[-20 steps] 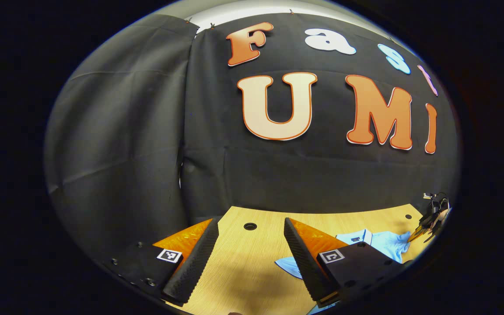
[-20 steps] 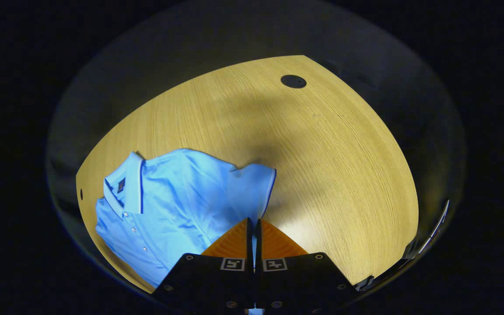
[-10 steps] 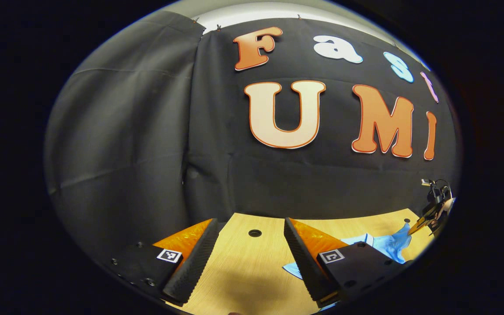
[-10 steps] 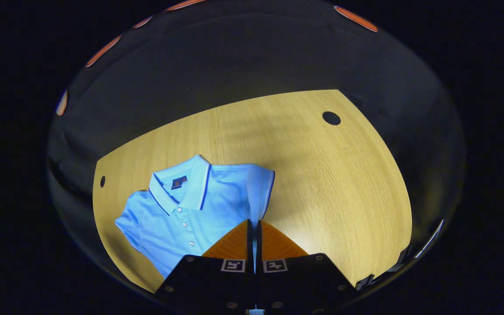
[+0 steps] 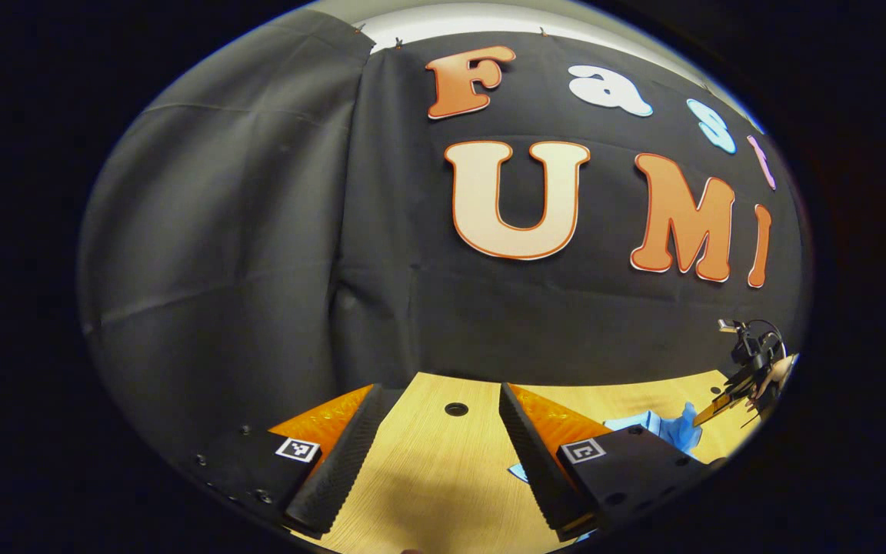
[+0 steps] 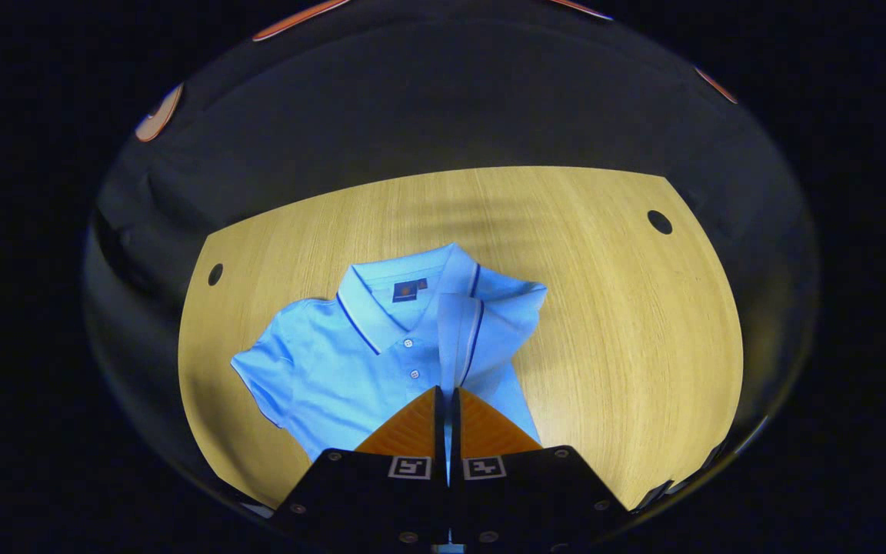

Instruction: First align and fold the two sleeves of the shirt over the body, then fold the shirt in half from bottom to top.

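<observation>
A light blue polo shirt (image 6: 351, 354) lies face up on the wooden table (image 6: 612, 323), collar toward the far side. My right gripper (image 6: 447, 396) is shut on the shirt's right sleeve (image 6: 458, 331) and holds it lifted over the body, near the collar. The left sleeve (image 6: 258, 373) lies flat, spread out to the side. In the left gripper view my left gripper (image 5: 437, 396) stands open above bare table with nothing between its fingers; part of the shirt (image 5: 662, 427) shows behind its right finger. The right gripper (image 5: 747, 377) with the hand on it appears at the far right.
Round dark holes sit in the tabletop (image 6: 659, 222) (image 6: 215, 274) (image 5: 456, 408). The black cloth wall (image 5: 258, 231) stands close behind the table's far edge.
My right gripper has carried the right sleeve inward over the shirt's body, toward the collar. The left gripper stays open and has shifted only a little.
</observation>
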`<action>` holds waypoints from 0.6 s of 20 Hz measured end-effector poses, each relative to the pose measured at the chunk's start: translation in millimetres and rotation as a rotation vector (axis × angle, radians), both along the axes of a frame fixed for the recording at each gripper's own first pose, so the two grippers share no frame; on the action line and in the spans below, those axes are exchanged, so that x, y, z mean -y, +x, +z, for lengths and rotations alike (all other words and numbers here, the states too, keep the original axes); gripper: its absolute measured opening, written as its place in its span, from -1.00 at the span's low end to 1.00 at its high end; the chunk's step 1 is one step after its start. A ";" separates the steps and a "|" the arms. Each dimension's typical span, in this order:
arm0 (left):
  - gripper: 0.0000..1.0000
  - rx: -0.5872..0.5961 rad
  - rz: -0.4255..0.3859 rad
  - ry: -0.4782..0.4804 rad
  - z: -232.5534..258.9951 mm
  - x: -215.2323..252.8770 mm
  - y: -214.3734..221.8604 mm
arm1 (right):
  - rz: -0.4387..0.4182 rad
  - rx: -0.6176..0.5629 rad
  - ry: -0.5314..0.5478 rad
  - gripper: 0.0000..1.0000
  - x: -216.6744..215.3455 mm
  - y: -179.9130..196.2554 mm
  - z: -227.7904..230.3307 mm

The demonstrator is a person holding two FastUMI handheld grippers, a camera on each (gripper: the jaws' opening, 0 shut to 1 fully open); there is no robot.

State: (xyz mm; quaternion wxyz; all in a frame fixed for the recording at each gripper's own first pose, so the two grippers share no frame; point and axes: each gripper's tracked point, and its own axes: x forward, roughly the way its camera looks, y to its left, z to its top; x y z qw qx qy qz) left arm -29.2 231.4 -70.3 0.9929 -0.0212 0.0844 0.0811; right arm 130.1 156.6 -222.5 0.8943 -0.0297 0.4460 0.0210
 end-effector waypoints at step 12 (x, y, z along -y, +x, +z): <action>0.96 -0.031 0.020 0.005 -10.6 -6.3 -4.3 | 0.162 -0.086 0.043 -0.75 -79.5 -20.3 -39.2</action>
